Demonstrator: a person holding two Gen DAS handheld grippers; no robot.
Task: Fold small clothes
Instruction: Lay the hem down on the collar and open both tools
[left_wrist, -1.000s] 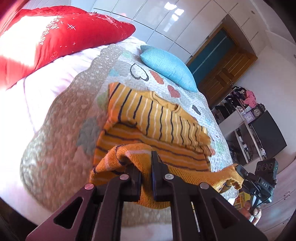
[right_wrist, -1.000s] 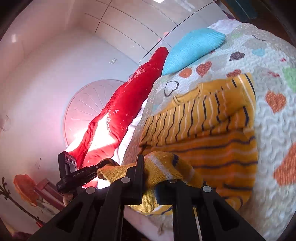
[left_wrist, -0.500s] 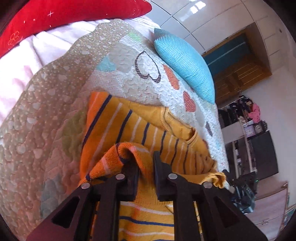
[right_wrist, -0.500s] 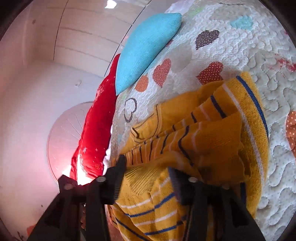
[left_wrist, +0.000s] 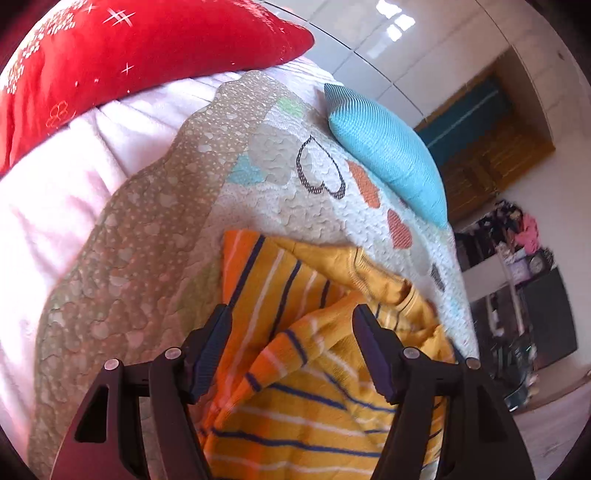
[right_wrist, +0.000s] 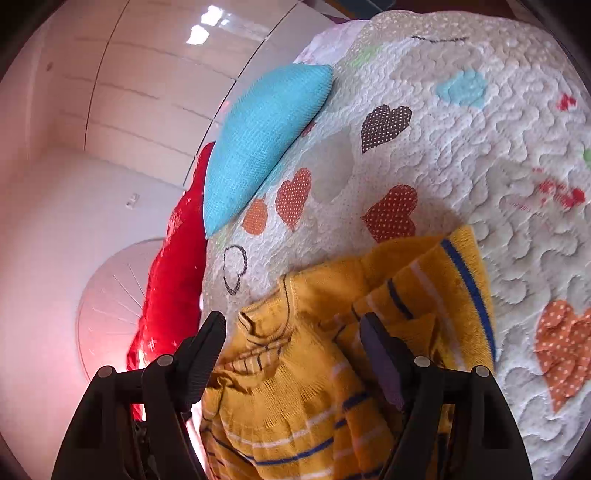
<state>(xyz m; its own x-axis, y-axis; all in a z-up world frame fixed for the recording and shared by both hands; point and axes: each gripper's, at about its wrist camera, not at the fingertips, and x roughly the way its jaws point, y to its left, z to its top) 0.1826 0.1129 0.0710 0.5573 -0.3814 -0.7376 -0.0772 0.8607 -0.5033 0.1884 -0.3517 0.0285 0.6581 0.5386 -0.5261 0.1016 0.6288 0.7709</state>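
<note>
A small yellow-orange sweater (left_wrist: 295, 369) with navy and white stripes lies folded over on the heart-patterned quilt (left_wrist: 258, 177). In the left wrist view my left gripper (left_wrist: 291, 325) hangs just over its lifted hem fold; its jaws are opening and the pads do not press the knit. In the right wrist view the same sweater (right_wrist: 306, 387) bunches below my right gripper (right_wrist: 291, 328), whose jaws are also opening wide, with loose cloth lying between them, untouched. The collar (right_wrist: 284, 295) points toward the pillows.
A turquoise pillow (left_wrist: 388, 155) and a red pillow (left_wrist: 129, 55) lie at the head of the bed. Pink bedding (left_wrist: 55, 177) shows left of the quilt. Wooden doors (left_wrist: 491, 155) and cluttered shelves (left_wrist: 517, 258) stand beyond the bed's far side.
Both grippers carried the sweater's hem forward over the body toward the collar, then let it go; the jaws went from shut on the cloth to wide apart.
</note>
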